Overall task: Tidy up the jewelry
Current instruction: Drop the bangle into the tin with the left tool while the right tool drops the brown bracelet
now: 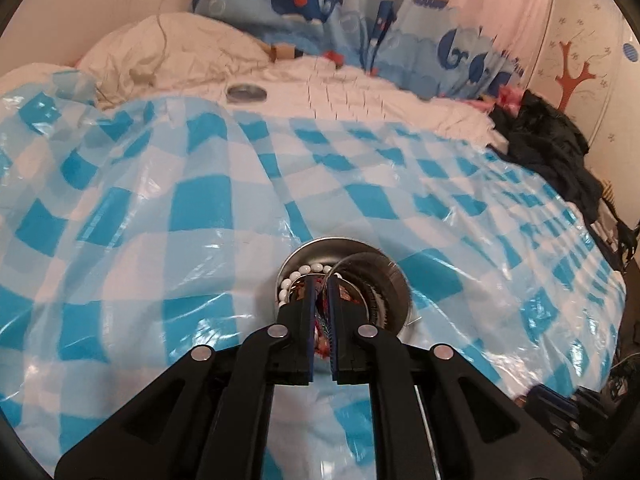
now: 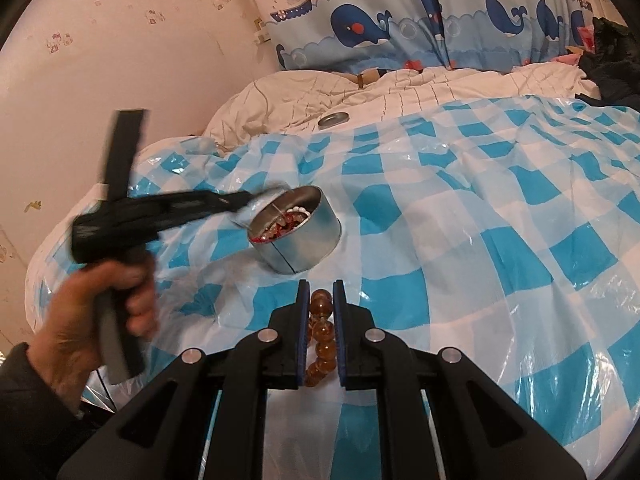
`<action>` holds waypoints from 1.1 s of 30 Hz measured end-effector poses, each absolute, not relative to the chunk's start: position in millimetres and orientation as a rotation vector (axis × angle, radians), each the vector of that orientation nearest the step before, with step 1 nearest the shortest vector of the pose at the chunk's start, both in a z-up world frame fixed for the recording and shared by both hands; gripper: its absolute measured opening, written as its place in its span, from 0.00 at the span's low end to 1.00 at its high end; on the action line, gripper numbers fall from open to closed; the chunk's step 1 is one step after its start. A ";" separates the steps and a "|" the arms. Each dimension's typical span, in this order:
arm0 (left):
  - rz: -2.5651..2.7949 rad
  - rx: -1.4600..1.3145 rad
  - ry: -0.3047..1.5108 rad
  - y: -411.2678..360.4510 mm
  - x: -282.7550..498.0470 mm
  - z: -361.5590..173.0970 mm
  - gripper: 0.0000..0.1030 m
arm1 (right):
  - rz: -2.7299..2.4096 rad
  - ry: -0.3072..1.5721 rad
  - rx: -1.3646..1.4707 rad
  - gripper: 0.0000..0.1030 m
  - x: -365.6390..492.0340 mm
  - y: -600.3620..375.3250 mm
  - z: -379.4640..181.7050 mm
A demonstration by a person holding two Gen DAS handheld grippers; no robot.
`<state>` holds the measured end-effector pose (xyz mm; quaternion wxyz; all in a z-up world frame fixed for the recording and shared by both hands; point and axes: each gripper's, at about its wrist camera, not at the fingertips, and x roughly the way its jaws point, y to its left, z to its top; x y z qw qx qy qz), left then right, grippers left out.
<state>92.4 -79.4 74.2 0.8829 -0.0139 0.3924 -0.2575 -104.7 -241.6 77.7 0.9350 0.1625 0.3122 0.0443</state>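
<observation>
A round metal tin (image 2: 298,224) lies tilted on the blue-and-white checked plastic sheet, holding white beads (image 1: 308,269) and red and amber jewelry. My left gripper (image 1: 321,286) is shut on the tin's near rim, its fingers reaching into the tin; it also shows in the right wrist view (image 2: 244,202), blurred, held by a hand. My right gripper (image 2: 321,286) is shut on an amber bead bracelet (image 2: 322,334), held just in front of the tin, a little above the sheet.
The tin's round lid (image 2: 333,119) lies on the white quilt (image 2: 440,84) at the back. A whale-print curtain (image 2: 400,24) hangs behind the bed. Dark clothes (image 1: 552,148) are piled at the right edge. The checked sheet (image 2: 500,220) spreads wide to the right.
</observation>
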 end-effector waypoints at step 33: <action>-0.412 -0.157 0.797 7.9 48.2 109.1 0.81 | 0.050 0.775 0.393 0.40 -3.0 -248.4 65.2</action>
